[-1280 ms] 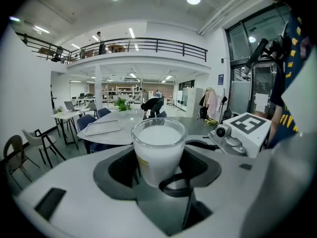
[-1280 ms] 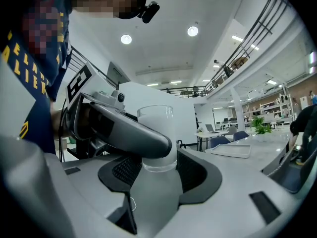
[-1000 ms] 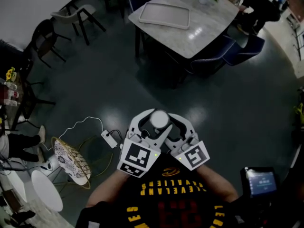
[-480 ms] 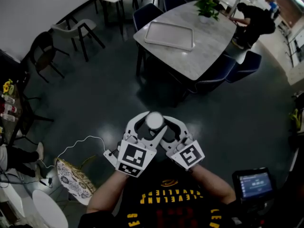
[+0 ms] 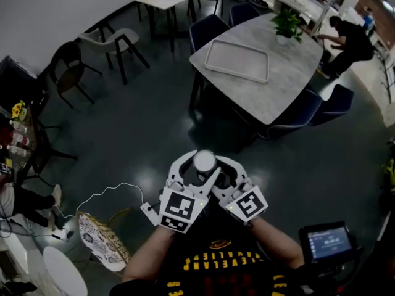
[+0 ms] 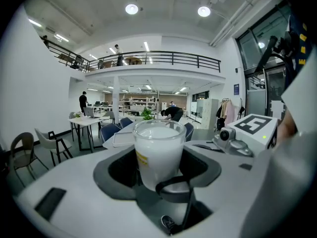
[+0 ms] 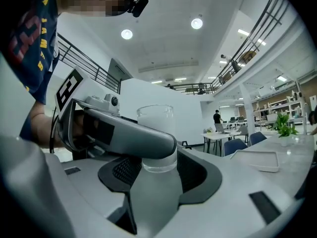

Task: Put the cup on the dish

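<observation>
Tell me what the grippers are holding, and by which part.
A translucent white glass cup, clasped round its lower body by the left gripper and right gripper.

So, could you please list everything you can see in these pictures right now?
cup: one, clear with white inside, in the air between both grippers.
table: one, grey, ahead on the right.
tray: one, pale, on that table.
plant: one, green, at the table's far end.
blue chairs: several, around the table.
beige chair: one, upper left.
patterned seat: one, on a gold wire frame, lower left.
screen: one, lit, lower right.
person: one, in black, bending beyond the table.
left gripper: one, white, jaws closed on the cup.
right gripper: one, white, jaws closed on the cup too.
</observation>
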{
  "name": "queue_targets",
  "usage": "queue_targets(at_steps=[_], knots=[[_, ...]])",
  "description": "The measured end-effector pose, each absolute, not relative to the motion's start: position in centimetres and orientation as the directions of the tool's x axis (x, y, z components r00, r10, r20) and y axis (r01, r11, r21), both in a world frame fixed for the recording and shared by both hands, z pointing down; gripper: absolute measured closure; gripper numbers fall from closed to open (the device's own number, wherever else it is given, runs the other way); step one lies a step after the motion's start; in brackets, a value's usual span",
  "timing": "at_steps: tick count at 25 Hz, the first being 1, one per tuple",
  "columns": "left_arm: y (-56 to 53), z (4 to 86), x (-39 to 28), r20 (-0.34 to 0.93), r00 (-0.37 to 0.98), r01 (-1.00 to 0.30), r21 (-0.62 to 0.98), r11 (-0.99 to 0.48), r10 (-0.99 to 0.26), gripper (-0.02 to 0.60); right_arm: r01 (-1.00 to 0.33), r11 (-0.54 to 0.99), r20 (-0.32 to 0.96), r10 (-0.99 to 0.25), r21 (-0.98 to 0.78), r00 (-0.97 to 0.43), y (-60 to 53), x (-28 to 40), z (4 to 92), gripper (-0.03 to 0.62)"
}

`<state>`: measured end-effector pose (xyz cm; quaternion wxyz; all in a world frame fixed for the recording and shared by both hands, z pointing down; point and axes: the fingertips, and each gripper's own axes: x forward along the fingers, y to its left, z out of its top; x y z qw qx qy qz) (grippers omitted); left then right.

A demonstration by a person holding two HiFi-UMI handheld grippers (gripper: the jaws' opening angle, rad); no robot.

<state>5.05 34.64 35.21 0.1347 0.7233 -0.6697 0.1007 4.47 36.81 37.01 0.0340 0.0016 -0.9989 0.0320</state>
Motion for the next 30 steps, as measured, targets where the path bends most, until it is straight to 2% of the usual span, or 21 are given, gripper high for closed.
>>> queue_targets(at_steps=[21, 30], knots=[[17.0, 33.0, -5.3, 0.319, -0.066, -0.998, -0.030, 0.059, -0.945, 0.322, 0.135, 0.990, 0.001, 0.135, -0.033, -0.991, 19.2, -5.8, 34.9, 0.362], [14.9, 33.0, -8.2, 0.315, -0.121, -0.993, -0.043, 0.113, -0.941, 0.322, 0.193, 0.981, 0.013, 0.193, -0.015, -0.981, 17.1, -8.6, 35.0, 0.362]])
